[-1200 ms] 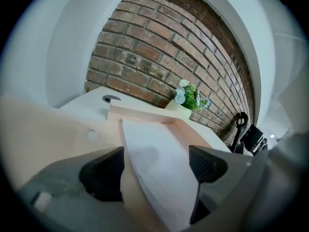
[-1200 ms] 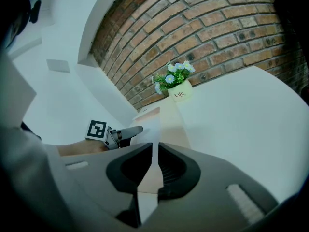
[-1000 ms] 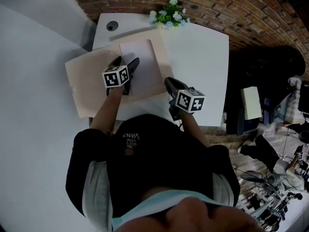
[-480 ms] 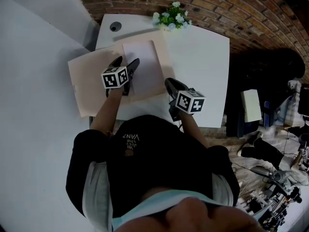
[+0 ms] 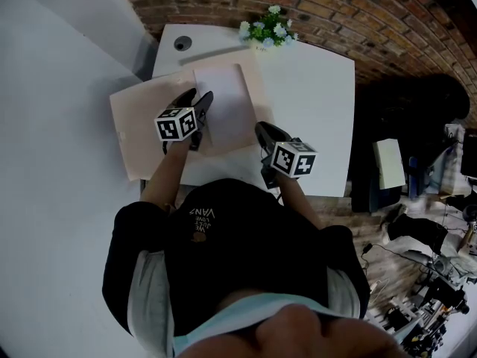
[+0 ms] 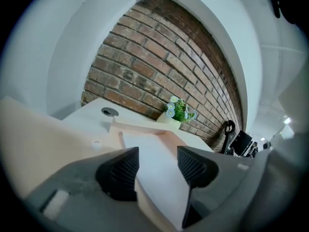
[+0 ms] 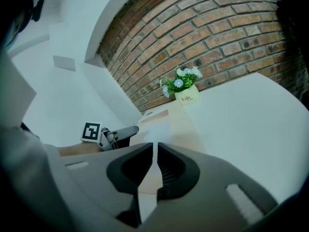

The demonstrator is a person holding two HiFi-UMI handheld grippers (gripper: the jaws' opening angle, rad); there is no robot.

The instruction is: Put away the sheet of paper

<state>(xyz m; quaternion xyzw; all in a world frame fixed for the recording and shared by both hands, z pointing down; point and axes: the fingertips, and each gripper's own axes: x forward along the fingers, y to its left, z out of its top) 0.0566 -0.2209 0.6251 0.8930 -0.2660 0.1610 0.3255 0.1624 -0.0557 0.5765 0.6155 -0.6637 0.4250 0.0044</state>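
A white rectangular table (image 5: 317, 88) carries a beige card folder (image 5: 141, 129) lying open. A white sheet of paper (image 5: 227, 103) rests flat on the folder's right half. The left gripper (image 6: 157, 152) hangs over the sheet's left edge, its jaws closing but apart, the sheet between them unpinched. The right gripper (image 7: 155, 148), near the table's front edge, is closed and empty. A small pot of white flowers (image 5: 267, 30) stands at the back.

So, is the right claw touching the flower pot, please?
Apart. The right gripper view shows the flower pot standing well beyond the right claw.
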